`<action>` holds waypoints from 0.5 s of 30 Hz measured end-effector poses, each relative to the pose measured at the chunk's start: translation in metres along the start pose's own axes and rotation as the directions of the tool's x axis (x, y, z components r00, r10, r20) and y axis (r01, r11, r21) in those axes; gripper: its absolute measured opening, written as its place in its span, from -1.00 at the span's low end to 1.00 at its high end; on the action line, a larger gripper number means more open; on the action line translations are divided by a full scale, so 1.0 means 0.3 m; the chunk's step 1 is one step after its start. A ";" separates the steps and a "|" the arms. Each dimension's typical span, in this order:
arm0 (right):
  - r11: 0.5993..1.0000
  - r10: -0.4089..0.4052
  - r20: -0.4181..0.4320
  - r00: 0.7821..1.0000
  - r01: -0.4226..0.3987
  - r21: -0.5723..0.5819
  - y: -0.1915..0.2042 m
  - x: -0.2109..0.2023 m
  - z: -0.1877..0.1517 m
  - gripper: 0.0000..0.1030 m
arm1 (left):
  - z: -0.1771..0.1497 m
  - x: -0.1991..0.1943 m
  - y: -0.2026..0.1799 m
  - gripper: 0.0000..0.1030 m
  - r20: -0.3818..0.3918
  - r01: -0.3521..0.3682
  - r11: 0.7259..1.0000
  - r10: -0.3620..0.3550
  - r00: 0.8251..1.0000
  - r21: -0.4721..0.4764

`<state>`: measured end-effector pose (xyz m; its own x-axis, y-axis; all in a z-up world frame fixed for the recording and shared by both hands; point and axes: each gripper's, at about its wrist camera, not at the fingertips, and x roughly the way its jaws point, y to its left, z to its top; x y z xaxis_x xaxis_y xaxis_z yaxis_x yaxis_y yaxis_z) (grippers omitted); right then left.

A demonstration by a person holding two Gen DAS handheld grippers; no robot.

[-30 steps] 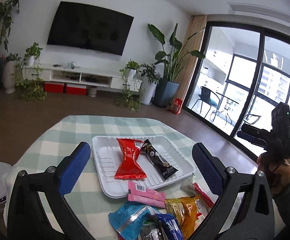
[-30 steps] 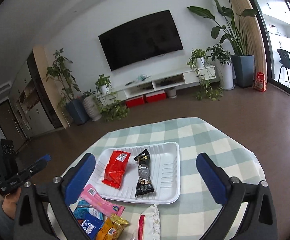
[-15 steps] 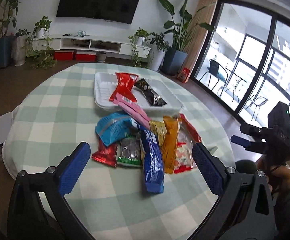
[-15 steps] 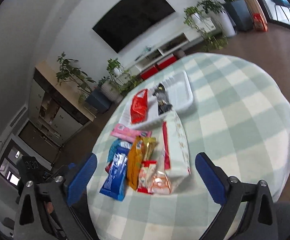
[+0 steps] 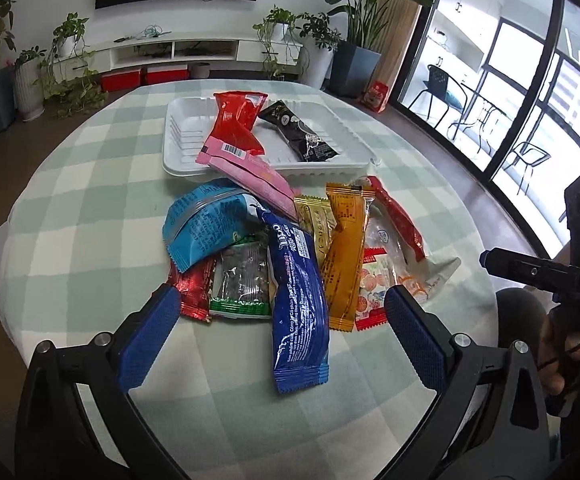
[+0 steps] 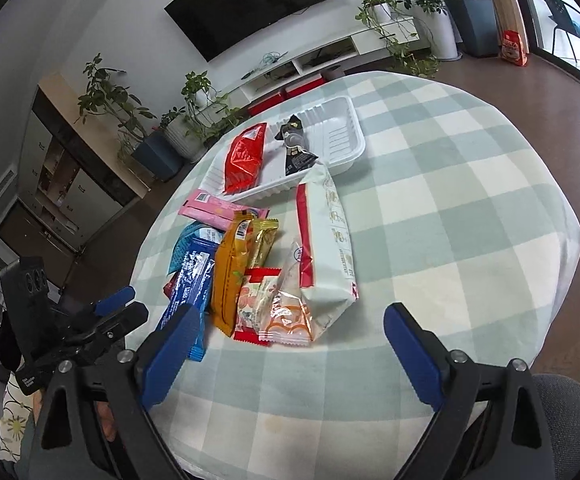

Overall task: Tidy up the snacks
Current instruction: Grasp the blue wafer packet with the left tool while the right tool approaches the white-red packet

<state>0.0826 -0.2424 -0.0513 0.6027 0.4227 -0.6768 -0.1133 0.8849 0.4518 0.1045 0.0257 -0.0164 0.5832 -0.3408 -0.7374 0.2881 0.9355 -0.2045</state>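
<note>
Left wrist view first: we have our left gripper spread wide with nothing between its blue pads, angled down over the round table in its green-and-white checked cloth. Right ahead of the fingers lies the loose heap of snack packets. The long dark blue foil packet reaches closest, its near end lying between the two fingertips' lines. Just beyond the left finger sit a small red wrapper and a clear packet with a green edge, with a light blue pouch behind them. Toward the right finger we see an orange packet and a clear wrapper printed with peaches. Farther ahead, past the heap, is the white ribbed plastic tray, holding a red crinkled packet and a black bar wrapper; a pink packet leans over its near rim.

Over on the right wrist view, our right gripper is also gaping and empty, with a big white-and-red bag straight ahead between its fingers.
</note>
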 end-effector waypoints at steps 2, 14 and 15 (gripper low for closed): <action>1.000 -0.016 -0.008 1.000 0.016 -0.001 -0.004 0.009 0.005 0.86 | 0.013 0.019 -0.001 0.91 -0.015 0.002 1.000 -0.002 1.000 0.007; 0.997 -0.062 -0.014 0.998 0.061 -0.050 -0.008 0.038 0.003 0.85 | 0.025 0.157 -0.043 -0.26 -0.144 0.033 0.996 -0.021 0.989 0.080; 0.996 -0.069 -0.011 0.998 0.068 -0.057 -0.006 0.038 0.000 0.85 | 0.025 0.164 -0.042 -0.27 -0.151 0.032 0.996 -0.020 0.988 0.083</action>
<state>0.0897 -0.2392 -0.0600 0.6003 0.3629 -0.7127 -0.1165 0.9213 0.3710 0.1352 -0.0034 -0.0453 0.4560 -0.3410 -0.8220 0.3690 0.9130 -0.1741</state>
